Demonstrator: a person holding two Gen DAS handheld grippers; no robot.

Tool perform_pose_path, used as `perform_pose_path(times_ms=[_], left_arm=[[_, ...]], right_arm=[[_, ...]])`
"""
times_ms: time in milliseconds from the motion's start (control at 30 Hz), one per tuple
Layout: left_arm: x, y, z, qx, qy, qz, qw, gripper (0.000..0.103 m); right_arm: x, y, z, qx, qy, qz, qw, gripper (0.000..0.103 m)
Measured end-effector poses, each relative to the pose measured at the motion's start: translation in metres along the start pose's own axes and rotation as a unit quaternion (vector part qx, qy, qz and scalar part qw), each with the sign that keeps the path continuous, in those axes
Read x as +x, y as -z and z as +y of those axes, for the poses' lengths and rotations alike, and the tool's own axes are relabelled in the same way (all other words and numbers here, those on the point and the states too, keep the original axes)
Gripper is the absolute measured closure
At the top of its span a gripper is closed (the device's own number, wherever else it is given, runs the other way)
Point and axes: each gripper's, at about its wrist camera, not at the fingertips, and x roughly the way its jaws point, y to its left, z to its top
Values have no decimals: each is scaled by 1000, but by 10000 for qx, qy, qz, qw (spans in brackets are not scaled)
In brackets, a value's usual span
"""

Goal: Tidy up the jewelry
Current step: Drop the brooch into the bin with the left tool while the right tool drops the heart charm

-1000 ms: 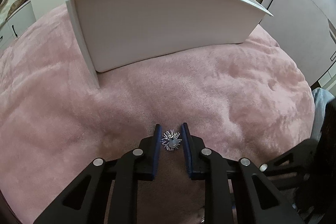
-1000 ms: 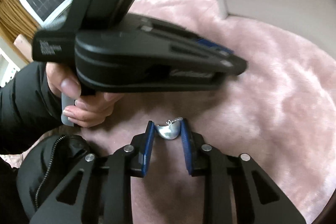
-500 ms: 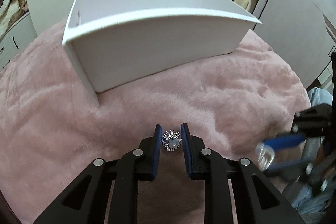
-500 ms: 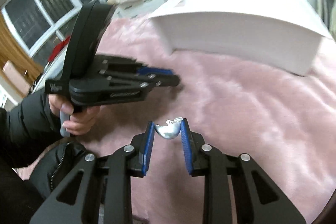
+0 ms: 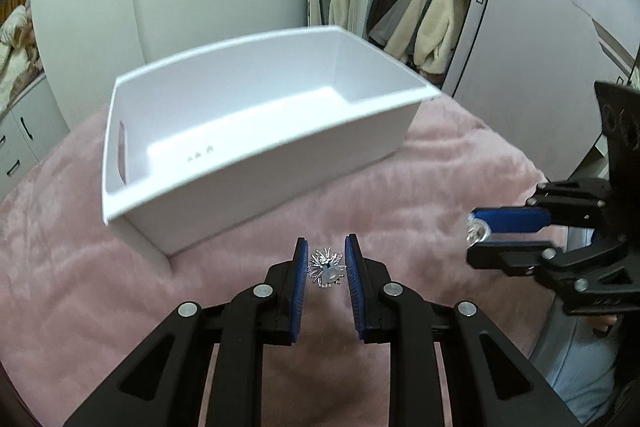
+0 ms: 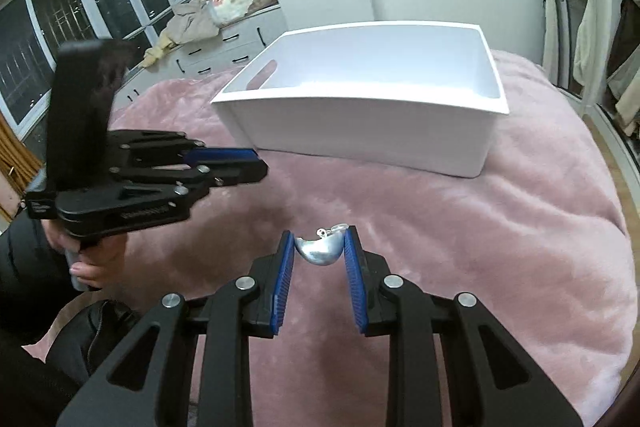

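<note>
My left gripper (image 5: 326, 255) is shut on a spiky silver brooch (image 5: 326, 266) and holds it in the air above the pink blanket, short of the white box (image 5: 256, 183). My right gripper (image 6: 320, 243) is shut on a smooth silver teardrop earring (image 6: 320, 251), also lifted, short of the same box (image 6: 372, 135). The box is open-topped and looks empty inside. The right gripper shows at the right in the left wrist view (image 5: 476, 231); the left gripper shows at the left in the right wrist view (image 6: 260, 167).
A pink fluffy blanket (image 5: 440, 187) covers the bed under the box. An open wardrobe with hanging coats (image 5: 416, 23) stands behind. White drawers with piled clothes (image 6: 224, 39) and dark windows (image 6: 80, 11) lie to the left.
Both grippers have risen with their jewelry, so the inside of the box now shows. The right gripper has come out from under the left one and is now beside it.
</note>
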Motion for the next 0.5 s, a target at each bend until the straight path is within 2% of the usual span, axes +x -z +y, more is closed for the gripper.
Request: perform_pose_path(times_ms=[200,500], left_arm=[[-24,-20,-5,114,-158,-258,9995,79],[-32,-45,7,-1,-573,-364,9977,79]], right_arm=[[-2,-11,-8,35,296,-42,9995,77],[-18,-37,-25,277,819,-370,9956,77]])
